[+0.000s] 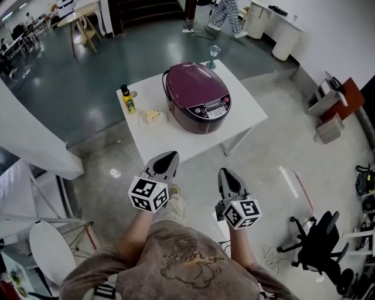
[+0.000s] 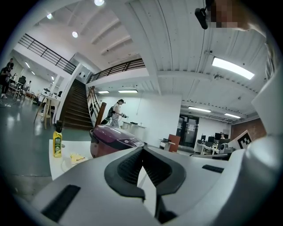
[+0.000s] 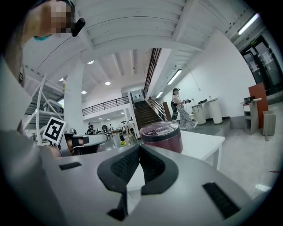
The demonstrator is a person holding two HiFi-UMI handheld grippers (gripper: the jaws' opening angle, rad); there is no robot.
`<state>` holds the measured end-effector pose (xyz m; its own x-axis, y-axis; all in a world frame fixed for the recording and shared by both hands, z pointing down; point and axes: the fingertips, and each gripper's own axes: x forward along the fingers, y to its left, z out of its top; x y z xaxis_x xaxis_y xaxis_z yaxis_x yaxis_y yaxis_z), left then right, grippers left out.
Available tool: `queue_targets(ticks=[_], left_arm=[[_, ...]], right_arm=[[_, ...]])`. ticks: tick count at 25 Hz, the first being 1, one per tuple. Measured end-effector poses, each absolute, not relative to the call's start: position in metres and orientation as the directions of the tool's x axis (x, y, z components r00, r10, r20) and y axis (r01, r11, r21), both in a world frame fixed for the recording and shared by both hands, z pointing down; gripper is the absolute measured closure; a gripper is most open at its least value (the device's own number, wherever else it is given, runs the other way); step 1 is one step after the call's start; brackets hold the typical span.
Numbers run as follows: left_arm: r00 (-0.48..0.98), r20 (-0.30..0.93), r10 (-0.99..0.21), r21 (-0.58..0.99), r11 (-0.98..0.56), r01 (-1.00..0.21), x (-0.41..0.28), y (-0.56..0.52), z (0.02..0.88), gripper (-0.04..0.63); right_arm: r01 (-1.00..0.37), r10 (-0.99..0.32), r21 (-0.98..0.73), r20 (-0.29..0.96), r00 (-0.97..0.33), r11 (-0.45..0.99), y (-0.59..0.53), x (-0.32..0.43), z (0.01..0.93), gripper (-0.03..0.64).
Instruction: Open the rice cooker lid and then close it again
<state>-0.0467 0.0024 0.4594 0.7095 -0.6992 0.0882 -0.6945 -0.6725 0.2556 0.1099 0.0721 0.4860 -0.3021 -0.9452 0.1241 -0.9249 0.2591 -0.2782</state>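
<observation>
Looks like square one for the task. Can see the purple rice cooker (image 1: pixel 198 96) sitting around the middle of the white tabletop (image 1: pixel 249 114), lid (image 1: pixel 193 82) flat down, control panel facing this way. Holding the left tongs (image 1: pixel 169 154) and right tongs (image 1: pixel 226 172) out in front, both pinched fully together with nothing in them. Hovering short of the near edge, well apart from the cooker. So zero steps ticked off, judging by that: need to get over there, pop the lid up, then push it back down.

Also spotting a yellow bottle (image 1: pixel 128 99) and a small plate (image 1: pixel 153 118) with a bit of food just left of the cooker, plus a glass (image 1: pixel 214 53) out at the far corner. Probably worth minding those on the way in.

As for the room: big open hall, with pale floor (image 1: pixel 275 176) on this side and dark glossy flooring beyond. Staircase (image 2: pixel 73 108) at the back, black office chair (image 1: pixel 319 240) off to the right, and a person (image 1: pixel 225 13) walking past the far counters.
</observation>
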Motion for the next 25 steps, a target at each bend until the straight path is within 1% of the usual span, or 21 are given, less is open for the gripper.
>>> queue_targets(ticks=[11, 25], left_arm=[[0.726, 0.087, -0.682, 0.266, -0.686, -0.677, -0.021, -0.086, 0.453, 0.575], [0.734, 0.092, -0.672, 0.266, -0.694, -0.669, -0.01, -0.189, 0.449, 0.575]], right_arm=[[-0.933, -0.947, -0.265, 0.141, -0.289, 0.245, -0.008, 0.134, 0.478, 0.615], [-0.935, -0.95, -0.259, 0.134, -0.282, 0.241, -0.11, 0.144, 0.468, 0.615]])
